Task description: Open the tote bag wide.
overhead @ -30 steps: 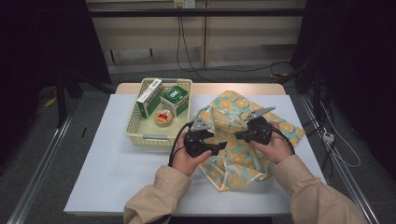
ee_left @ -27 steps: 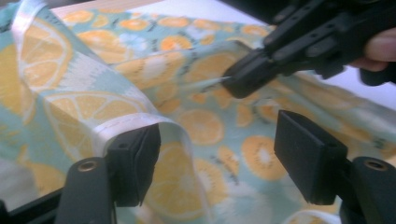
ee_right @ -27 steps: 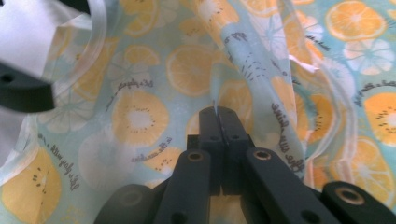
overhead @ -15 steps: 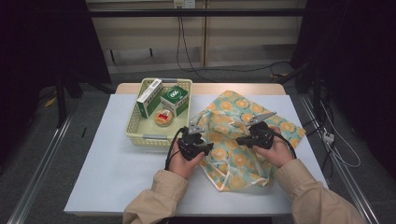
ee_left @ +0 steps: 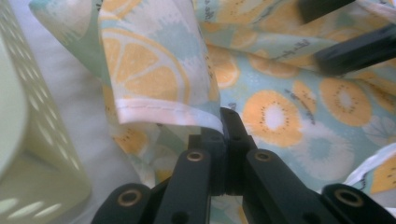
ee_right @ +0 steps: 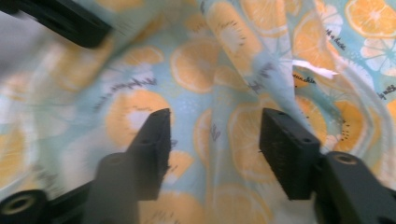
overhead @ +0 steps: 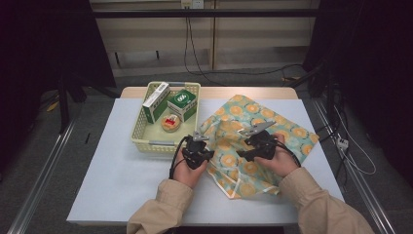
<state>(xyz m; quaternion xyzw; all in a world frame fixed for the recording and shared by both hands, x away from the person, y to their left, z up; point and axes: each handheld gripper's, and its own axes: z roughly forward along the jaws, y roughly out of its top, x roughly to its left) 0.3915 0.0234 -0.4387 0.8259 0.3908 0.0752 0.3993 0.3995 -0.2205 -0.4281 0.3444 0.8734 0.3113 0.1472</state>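
Cloth (overhead: 255, 141) at centre-right of high view, beside basket (overhead: 146, 139). Left gripper (ee_left: 225, 122) just closed, pinching hemmed cloth edge, likely for folding. Right gripper (ee_right: 212, 149) jaws just opening, apart over cloth, nothing pinched.

At the bottom centre of the frame the left gripper (ee_left: 227, 122) has its two black fingers (ee_left: 211, 154) pressed together on the white stitched hem of a light cotton cloth printed with orange citrus slices on pale blue-green (ee_left: 280, 116); its jaws have just been closing. A pinched fold of the cloth rises toward the upper left, and the rest lies rumpled across the centre and right. A pale yellow perforated plastic basket (ee_left: 28, 154) stands at the left edge on the white surface (ee_left: 79, 121), and the blurred black fingers of the other gripper (ee_left: 359, 49) show at the upper right.
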